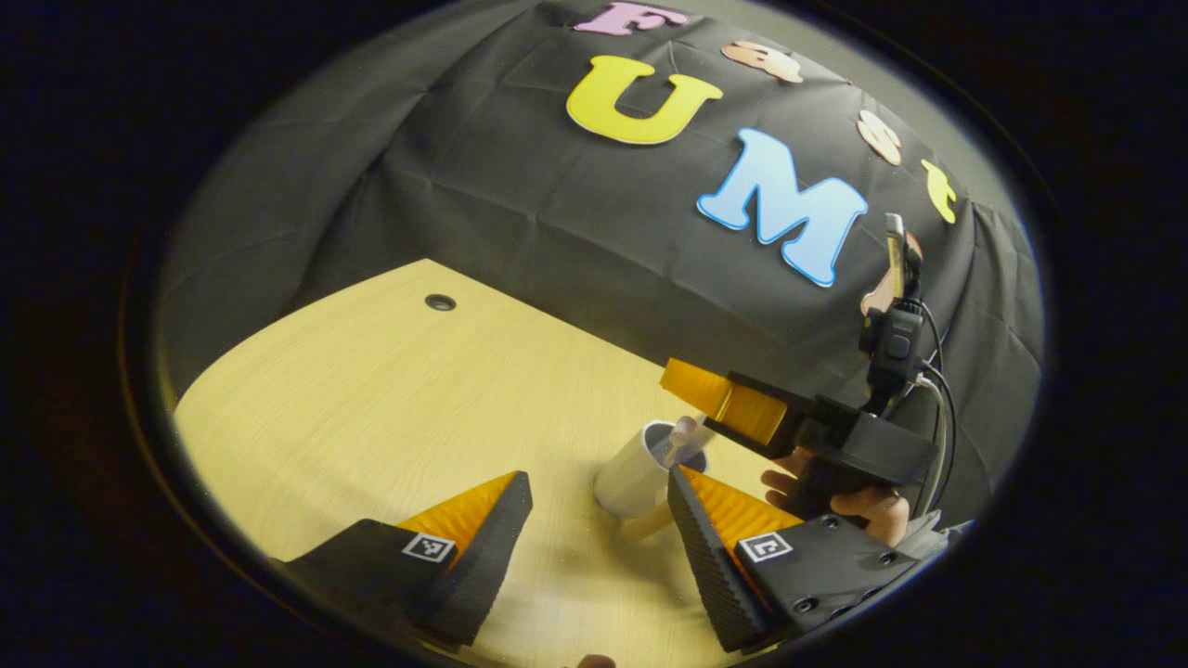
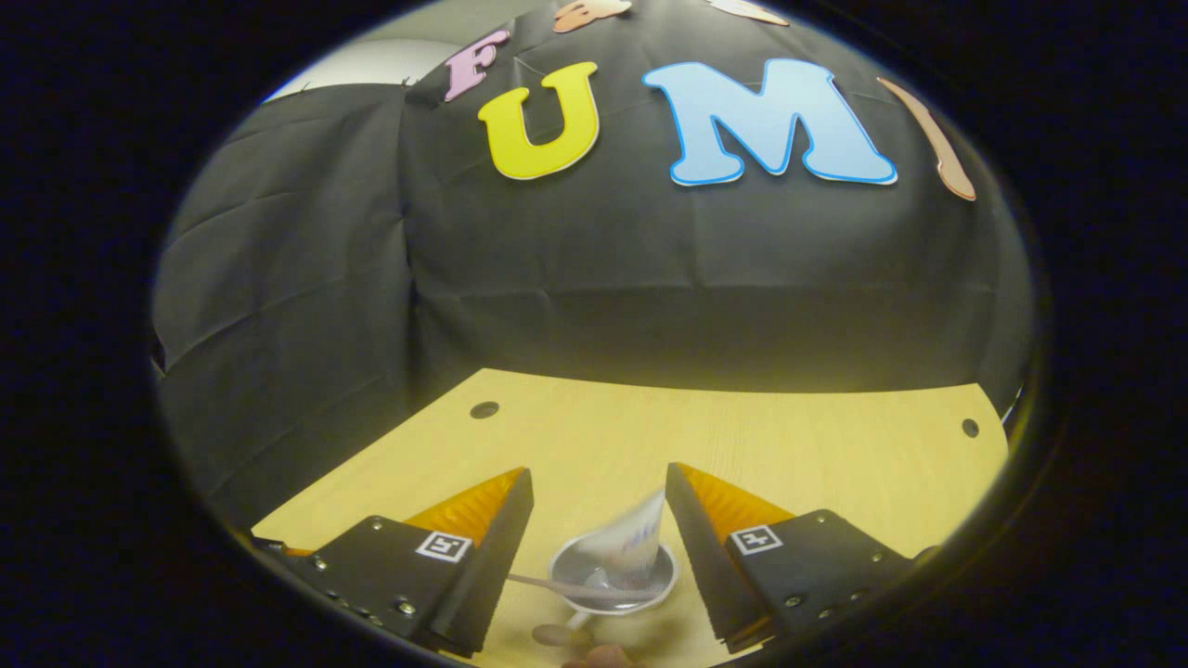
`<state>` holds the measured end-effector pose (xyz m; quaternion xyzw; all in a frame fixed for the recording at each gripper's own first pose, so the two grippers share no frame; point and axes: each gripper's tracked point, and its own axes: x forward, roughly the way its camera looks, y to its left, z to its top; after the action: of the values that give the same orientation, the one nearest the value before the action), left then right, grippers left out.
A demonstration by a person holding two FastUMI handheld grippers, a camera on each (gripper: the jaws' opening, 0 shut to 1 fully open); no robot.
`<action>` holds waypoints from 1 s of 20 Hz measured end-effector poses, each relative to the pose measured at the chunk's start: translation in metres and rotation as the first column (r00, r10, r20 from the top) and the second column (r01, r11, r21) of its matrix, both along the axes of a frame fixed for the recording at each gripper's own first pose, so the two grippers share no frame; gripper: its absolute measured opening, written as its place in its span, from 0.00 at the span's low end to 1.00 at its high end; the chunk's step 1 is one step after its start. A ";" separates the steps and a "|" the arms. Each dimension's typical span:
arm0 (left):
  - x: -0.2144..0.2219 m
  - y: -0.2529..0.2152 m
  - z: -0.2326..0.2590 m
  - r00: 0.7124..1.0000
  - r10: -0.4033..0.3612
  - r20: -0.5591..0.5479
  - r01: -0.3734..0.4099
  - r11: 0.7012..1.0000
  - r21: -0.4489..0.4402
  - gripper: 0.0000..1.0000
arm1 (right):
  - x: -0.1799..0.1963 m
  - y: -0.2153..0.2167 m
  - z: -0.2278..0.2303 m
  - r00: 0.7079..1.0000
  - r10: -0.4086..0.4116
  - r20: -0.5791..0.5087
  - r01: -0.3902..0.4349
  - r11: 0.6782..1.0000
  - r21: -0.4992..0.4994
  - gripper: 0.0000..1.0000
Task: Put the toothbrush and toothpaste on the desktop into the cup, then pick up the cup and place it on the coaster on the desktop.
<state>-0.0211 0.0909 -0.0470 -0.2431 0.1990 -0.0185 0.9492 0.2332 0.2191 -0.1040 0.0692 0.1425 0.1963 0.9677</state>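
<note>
Toothbrush (image 2: 575, 587) and toothpaste tube (image 2: 636, 543) stand in the cup (image 2: 608, 580); both the right gripper (image 2: 594, 529) and left gripper (image 1: 594, 529) gape empty; move to the coaster remains.

In the right gripper view the toothpaste (image 2: 636, 543) in the cup (image 2: 608, 603) is blurred, the cup's near rim runs off the frame, and in the left gripper view the near finger (image 1: 710, 547) hides the cup's right side.
</note>
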 end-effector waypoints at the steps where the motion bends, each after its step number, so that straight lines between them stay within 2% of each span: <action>1: 0.000 -0.002 0.000 1.000 -0.005 -0.001 0.005 1.000 0.005 0.95 | 0.000 0.000 0.002 1.000 -0.001 0.002 0.001 1.000 0.008 0.81; 2: 0.000 -0.004 0.000 1.000 -0.010 -0.003 0.010 1.000 0.008 0.95 | -0.001 -0.001 0.006 1.000 -0.004 0.005 0.004 1.000 0.016 0.81; 3: -0.001 -0.006 0.000 1.000 -0.014 -0.005 0.014 1.000 0.010 0.95 | -0.002 -0.004 0.011 1.000 -0.006 0.013 0.006 1.000 0.025 0.86; 5: -0.001 -0.011 0.000 1.000 -0.023 -0.010 0.023 1.000 0.012 0.93 | -0.006 -0.008 0.023 0.999 -0.013 0.030 0.012 0.999 0.045 0.86; 6: -0.001 -0.014 -0.001 1.000 -0.027 -0.012 0.027 1.000 0.015 0.95 | -0.009 -0.012 0.030 0.999 -0.016 0.041 0.014 0.998 0.055 0.86; 8: -0.001 -0.022 -0.004 0.999 -0.040 -0.020 0.041 0.999 0.022 0.95 | -0.014 -0.021 0.040 0.998 -0.028 0.058 0.024 0.998 0.063 0.86; 9: -0.001 -0.025 -0.004 0.999 -0.047 -0.026 0.048 0.999 0.026 0.95 | -0.017 -0.026 0.044 0.997 -0.033 0.064 0.029 0.997 0.065 0.81; 10: -0.001 -0.029 -0.005 0.998 -0.052 -0.031 0.053 0.998 0.028 0.97 | -0.020 -0.032 0.050 0.997 -0.039 0.072 0.035 0.997 0.066 0.86; 15: 0.006 -0.048 -0.010 0.995 -0.086 -0.050 0.088 0.994 0.059 0.95 | -0.036 -0.065 0.069 0.989 -0.106 0.101 0.097 0.992 0.083 0.86; 16: 0.009 -0.051 -0.012 0.994 -0.095 -0.054 0.098 0.993 0.063 0.95 | -0.039 -0.072 0.071 0.987 -0.122 0.100 0.114 0.990 0.085 0.81; 17: 0.013 -0.056 -0.015 0.993 -0.104 -0.061 0.108 0.992 0.065 0.95 | -0.042 -0.081 0.072 0.986 -0.141 0.095 0.133 0.988 0.084 0.85; 20: 0.026 -0.069 -0.030 0.985 -0.137 -0.103 0.144 0.987 0.069 0.97 | -0.055 -0.106 0.078 0.980 -0.178 0.090 0.171 0.982 0.080 0.85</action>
<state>0.0051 0.0220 -0.0773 -0.1927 0.2624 -0.0658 0.9432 0.1781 0.1133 -0.0263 0.1065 0.0816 0.1188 0.9838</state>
